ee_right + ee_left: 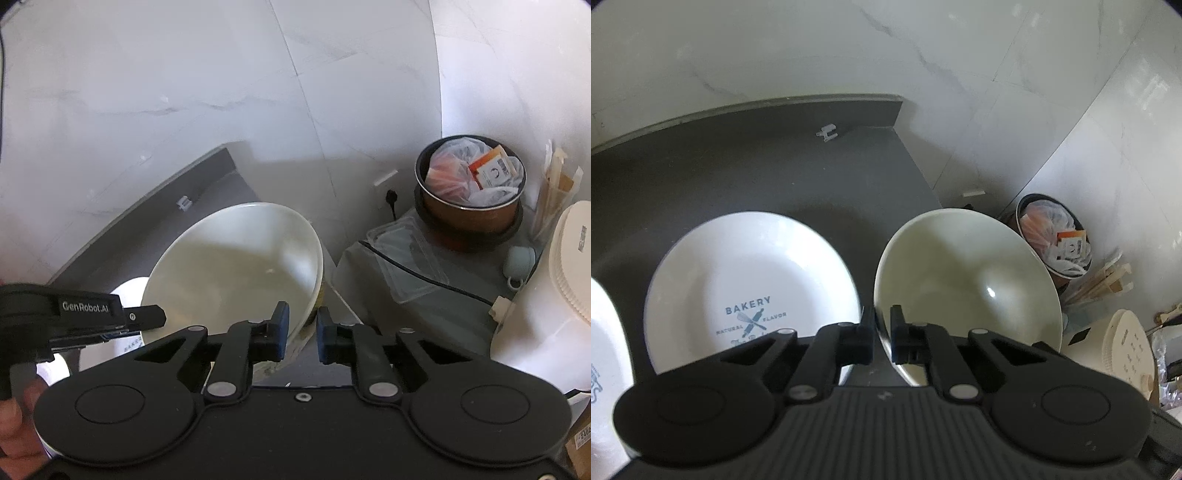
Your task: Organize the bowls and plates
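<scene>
A cream bowl (967, 280) hangs tilted over the right end of the dark grey counter (775, 166). My left gripper (882, 332) is shut on its near rim, one pad on each side of the wall. In the right wrist view the same bowl (236, 266) has my right gripper (301, 332) shut on its lower right rim, while the left gripper (147, 317) holds the left rim. A white "BAKERY" plate (750, 288) lies flat on the counter, left of the bowl. Part of a second white plate (605, 332) shows at the left edge.
Marble-tiled walls back the counter. Beyond its right end, lower down, stand a brown bin (469, 192) full of rubbish, a clear plastic tray (406, 254), a black cable (424, 277) and a white appliance (569, 266). A small clear clip (826, 132) lies near the counter's back corner. A person's hand (14, 417) holds the left gripper.
</scene>
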The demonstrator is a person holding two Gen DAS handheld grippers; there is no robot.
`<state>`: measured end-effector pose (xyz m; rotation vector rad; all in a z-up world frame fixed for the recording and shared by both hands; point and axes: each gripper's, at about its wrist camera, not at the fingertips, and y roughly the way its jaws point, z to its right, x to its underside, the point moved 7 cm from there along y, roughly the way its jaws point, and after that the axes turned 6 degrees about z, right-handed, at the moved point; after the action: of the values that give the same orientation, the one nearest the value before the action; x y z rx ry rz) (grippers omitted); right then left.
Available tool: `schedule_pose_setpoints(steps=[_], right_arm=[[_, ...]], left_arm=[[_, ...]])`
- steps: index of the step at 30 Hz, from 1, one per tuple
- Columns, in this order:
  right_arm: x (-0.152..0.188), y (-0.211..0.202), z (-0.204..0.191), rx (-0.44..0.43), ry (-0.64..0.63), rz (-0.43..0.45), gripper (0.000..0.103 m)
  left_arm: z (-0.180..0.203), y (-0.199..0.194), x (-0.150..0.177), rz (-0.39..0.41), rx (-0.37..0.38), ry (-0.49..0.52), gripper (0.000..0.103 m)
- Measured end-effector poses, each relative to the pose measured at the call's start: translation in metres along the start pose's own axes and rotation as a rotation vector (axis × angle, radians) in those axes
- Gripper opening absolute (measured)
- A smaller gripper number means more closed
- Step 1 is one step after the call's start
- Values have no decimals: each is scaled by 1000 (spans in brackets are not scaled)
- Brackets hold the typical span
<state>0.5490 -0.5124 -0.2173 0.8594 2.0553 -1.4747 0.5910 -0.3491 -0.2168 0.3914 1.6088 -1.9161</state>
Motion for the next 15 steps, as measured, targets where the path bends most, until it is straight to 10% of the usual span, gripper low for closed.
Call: schedule_pose_setpoints(steps=[15], right_arm=[[2, -53, -20, -4, -9, 70, 15]], left_arm=[[-14, -54, 0, 29, 43, 30, 6]])
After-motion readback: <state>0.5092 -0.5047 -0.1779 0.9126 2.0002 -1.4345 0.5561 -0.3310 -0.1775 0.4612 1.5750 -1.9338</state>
